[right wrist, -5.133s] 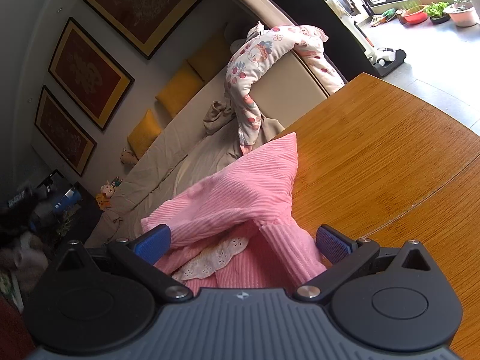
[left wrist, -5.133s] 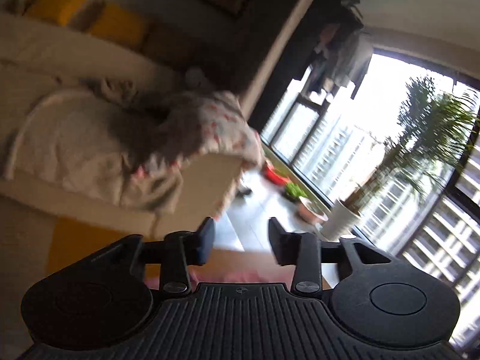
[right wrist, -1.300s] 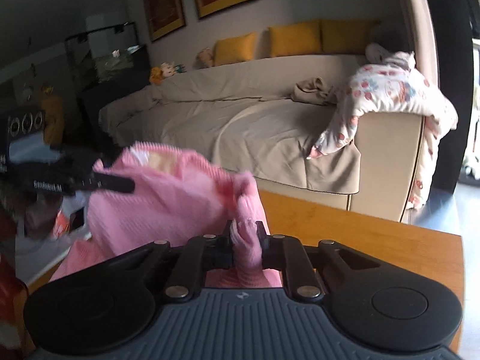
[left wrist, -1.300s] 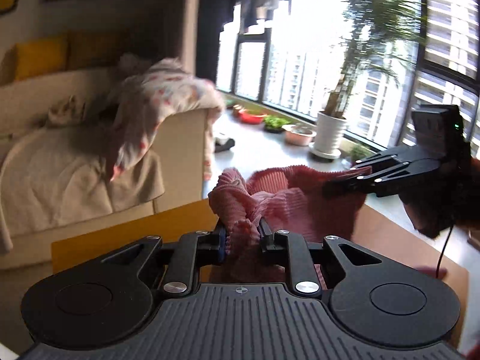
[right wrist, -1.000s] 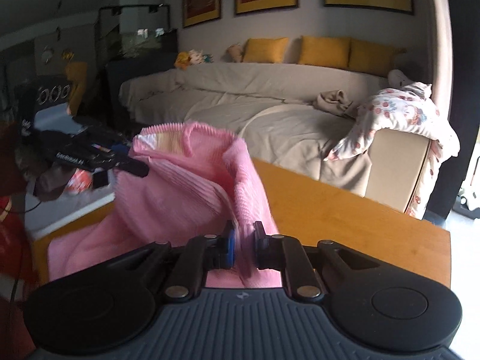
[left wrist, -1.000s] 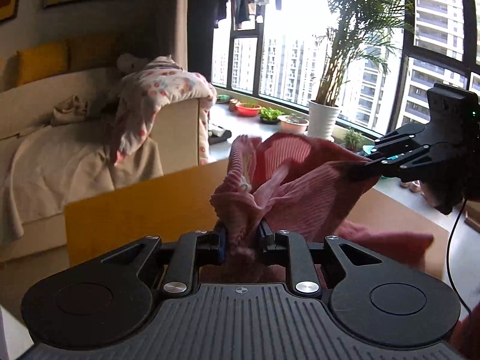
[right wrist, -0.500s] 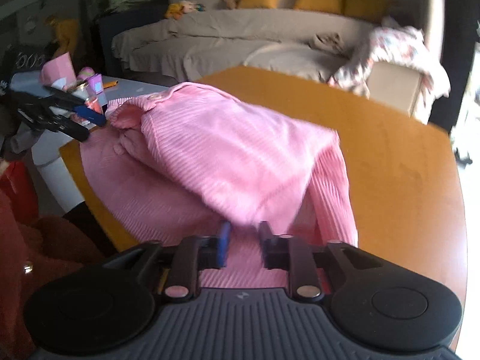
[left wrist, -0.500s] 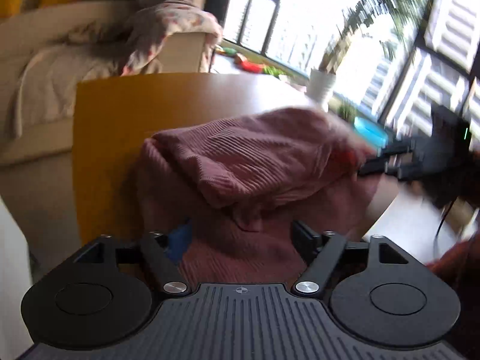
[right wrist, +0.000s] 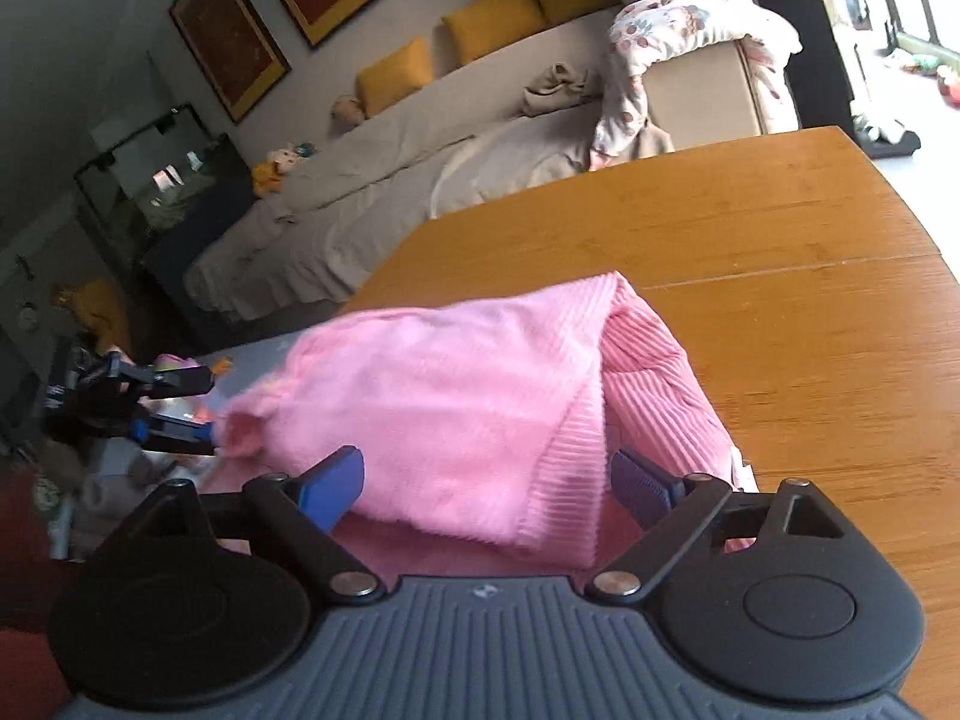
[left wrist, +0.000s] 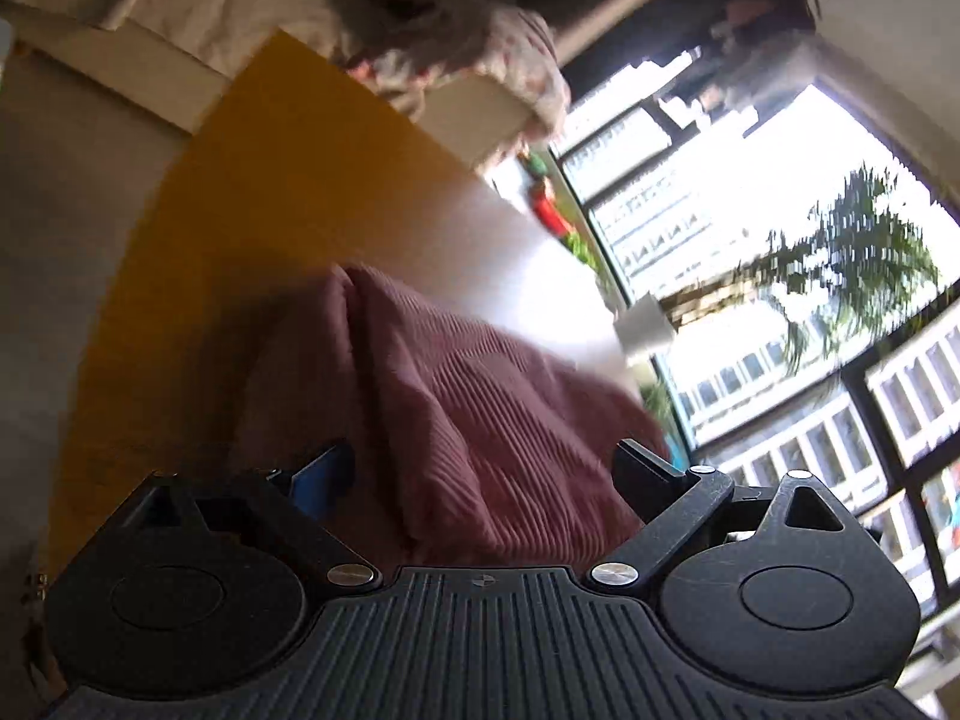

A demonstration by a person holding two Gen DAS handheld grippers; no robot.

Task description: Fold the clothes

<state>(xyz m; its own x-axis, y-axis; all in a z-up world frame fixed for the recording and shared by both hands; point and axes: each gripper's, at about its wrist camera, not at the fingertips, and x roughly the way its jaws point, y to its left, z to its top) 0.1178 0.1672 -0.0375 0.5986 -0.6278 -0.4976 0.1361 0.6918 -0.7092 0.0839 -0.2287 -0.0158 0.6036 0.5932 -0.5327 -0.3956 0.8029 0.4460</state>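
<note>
The pink ribbed sweater (right wrist: 432, 396) lies folded double on the wooden table (right wrist: 780, 276). My right gripper (right wrist: 486, 474) hovers at its near edge; its jaws are opening, and the folded edge sits between the blue pads without either one pressing it. In the left wrist view the sweater (left wrist: 456, 396) looks dark rose in shade on the table (left wrist: 252, 192). My left gripper (left wrist: 480, 462) stands open over it, pads clear of the cloth. The right wrist view also shows the left gripper (right wrist: 204, 411), open, at the sweater's far left end.
A beige covered sofa (right wrist: 420, 138) with yellow cushions (right wrist: 492, 18) runs behind the table, and a floral garment (right wrist: 678, 18) drapes over its arm. A potted plant (left wrist: 645, 330) stands by the big window (left wrist: 810, 228). A dark shelf unit (right wrist: 168, 180) stands at the left.
Both grippers held the sweater's corners up a second ago. They lowered it onto the table, folded over, and both jaws have opened and let go. Both views have rolled.
</note>
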